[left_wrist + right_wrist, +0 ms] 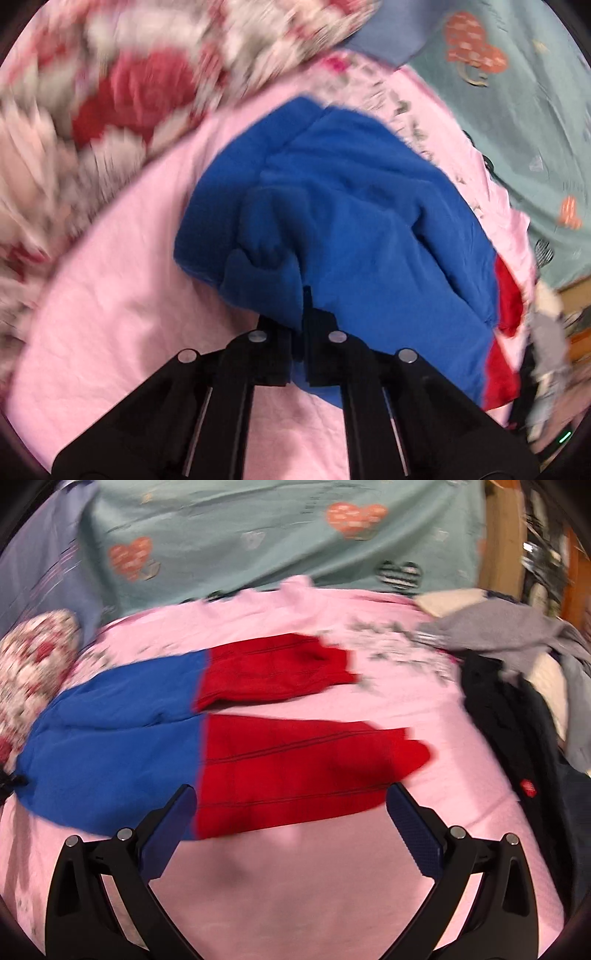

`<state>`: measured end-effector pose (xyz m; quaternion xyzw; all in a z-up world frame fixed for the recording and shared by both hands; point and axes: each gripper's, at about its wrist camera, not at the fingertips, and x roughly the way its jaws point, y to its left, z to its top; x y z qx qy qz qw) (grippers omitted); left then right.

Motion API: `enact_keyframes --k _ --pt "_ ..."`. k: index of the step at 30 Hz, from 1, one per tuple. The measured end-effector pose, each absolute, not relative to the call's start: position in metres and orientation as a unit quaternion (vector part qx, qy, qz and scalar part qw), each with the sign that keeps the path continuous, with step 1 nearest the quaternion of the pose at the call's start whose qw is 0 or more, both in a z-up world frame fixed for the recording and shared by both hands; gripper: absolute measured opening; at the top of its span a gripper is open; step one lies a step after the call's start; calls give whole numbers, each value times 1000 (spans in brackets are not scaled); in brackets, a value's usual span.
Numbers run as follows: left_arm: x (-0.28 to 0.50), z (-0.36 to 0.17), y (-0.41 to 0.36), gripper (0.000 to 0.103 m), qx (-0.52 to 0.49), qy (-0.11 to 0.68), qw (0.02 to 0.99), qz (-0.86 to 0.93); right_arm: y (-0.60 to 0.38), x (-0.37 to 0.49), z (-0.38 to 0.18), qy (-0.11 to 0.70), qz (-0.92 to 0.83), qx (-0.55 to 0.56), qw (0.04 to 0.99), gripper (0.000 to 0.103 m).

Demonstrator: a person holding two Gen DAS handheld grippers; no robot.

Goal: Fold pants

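The pants [207, 734] lie spread on a pink sheet [295, 886], with a blue upper part and two red legs pointing right. In the left wrist view my left gripper [303, 295] is shut on a bunched fold of the blue waist part of the pants [332, 206] and lifts it a little; a strip of red leg [506, 295] shows at the right. My right gripper [291, 805] is open and empty, its blue-padded fingers [413, 834] hovering over the near red leg [295, 775].
A floral quilt [110, 92] lies to the left of the pants. A teal sheet with hearts [258, 535] covers the far side. A pile of grey and black clothes [517, 672] sits at the right edge of the bed.
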<state>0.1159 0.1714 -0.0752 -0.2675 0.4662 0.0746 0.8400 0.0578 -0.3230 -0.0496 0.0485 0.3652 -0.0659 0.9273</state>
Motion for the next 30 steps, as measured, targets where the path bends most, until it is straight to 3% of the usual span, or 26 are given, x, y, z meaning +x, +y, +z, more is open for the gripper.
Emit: enact_keyframes --k 3,6,9,11,13,15,18,25,28,29,30 --pt "113 -65 168 3 -263 452 849 71 -391 57 -54 370 -157 100 910 102" --pt "116 -68 169 3 -274 459 843 64 -431 67 -72 404 -148 175 886 81" --pt "113 -72 171 3 -291 460 837 57 -437 85 -88 427 -121 207 872 80" --pt "114 -75 170 3 -301 465 831 46 -432 97 -95 436 -86 229 866 74" --pt "116 -80 166 4 -309 470 826 39 -422 111 -100 443 -51 245 861 61" --pt "122 -85 159 3 -301 476 825 35 -418 120 -104 448 -52 251 856 15" --pt "128 -83 150 3 -274 484 830 37 -414 126 -93 440 -25 283 851 13" --pt "87 -5 170 3 -254 389 884 46 -422 80 5 332 36 254 908 12" --pt "70 -9 176 3 -233 404 883 58 -436 57 -9 369 56 263 889 13" --pt "69 -15 177 3 -227 417 878 61 -439 52 -22 393 60 264 879 17" --pt "68 -27 179 4 -221 437 869 64 -441 48 -38 422 59 260 866 30"
